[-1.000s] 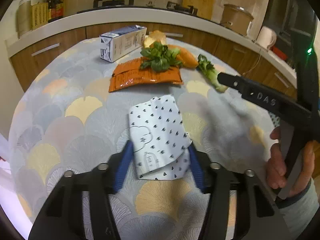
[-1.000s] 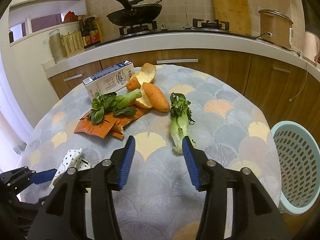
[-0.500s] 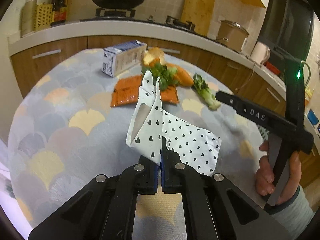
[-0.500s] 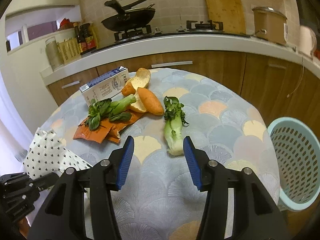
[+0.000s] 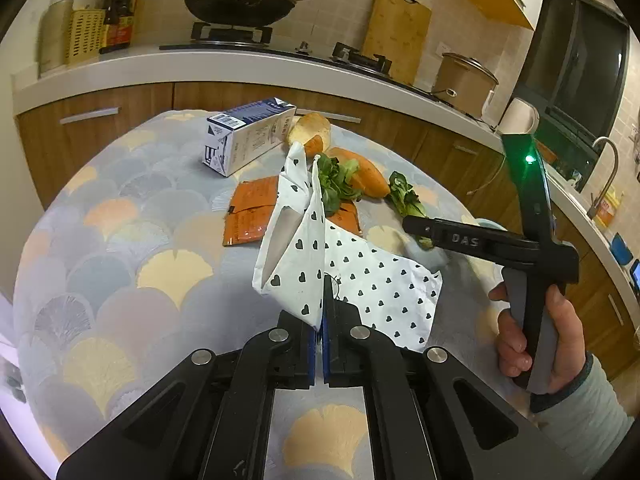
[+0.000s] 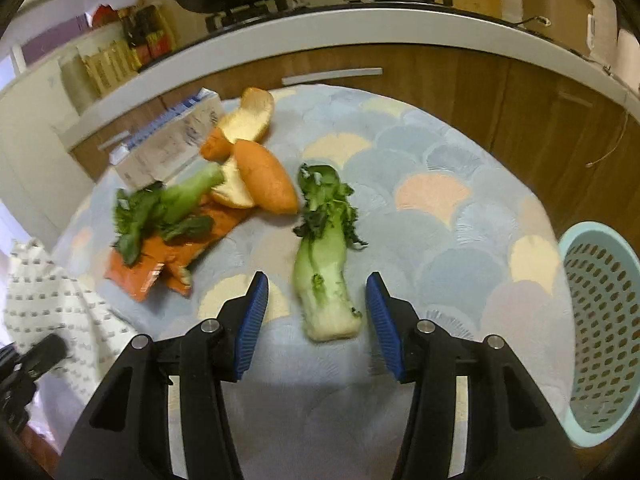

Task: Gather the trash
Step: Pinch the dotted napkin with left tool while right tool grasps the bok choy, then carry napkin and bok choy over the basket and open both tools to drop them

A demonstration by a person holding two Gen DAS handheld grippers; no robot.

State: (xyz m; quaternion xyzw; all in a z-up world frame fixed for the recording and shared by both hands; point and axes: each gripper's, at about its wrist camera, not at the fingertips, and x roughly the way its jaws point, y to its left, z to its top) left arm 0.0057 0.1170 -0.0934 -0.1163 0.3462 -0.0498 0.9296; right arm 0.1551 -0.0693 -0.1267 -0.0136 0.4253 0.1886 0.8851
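Your left gripper (image 5: 322, 312) was clamped on the heart-print paper (image 5: 340, 264), lifted above the counter (image 5: 120, 248). Your right gripper (image 6: 316, 312) stood half open around the bok choy stalk (image 6: 324, 276), pads not touching.

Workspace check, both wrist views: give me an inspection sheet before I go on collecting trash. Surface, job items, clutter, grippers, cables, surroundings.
Surface: round table under a scallop-pattern cloth.
Job's things: heart-print paper bag, lifted at one edge; bok choy stalk; leafy greens lying on an orange packet; orange peel pieces; milk carton on its side; blue basket beside the table.
Clutter: nothing seen.
Grippers: left gripper shut on the paper bag; right gripper open, the stalk's base between its pads, untouched.
Cables: a thin cord hangs over the cabinet front.
Surroundings: counter with wok, cutting board, pot.
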